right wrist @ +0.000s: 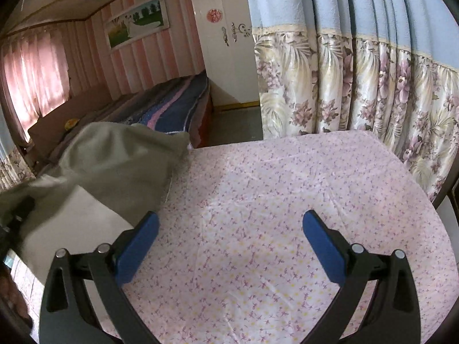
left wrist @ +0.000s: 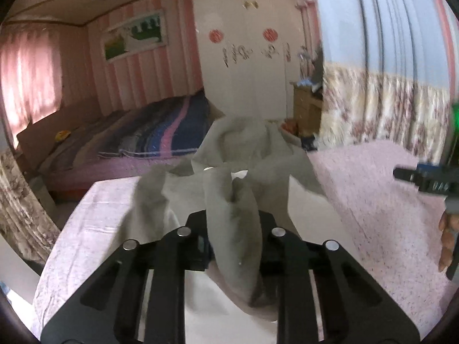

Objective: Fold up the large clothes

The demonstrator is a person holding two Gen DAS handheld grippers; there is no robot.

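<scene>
Left wrist view only: left gripper [left wrist: 233,223] clamped on a bunched fold of the one grey-green garment [left wrist: 246,149], cloth filling the gap between its fingers and lifted off the floral sheet [left wrist: 381,200]. Right wrist view only: right gripper [right wrist: 229,229] wide open, nothing between its two blue pads [right wrist: 137,246], hovering over bare sheet. Garment sits off to its left, just beside the left pad, draped toward the table edge. One striped bed [right wrist: 172,103] and one white wardrobe [right wrist: 226,43] behind.
</scene>
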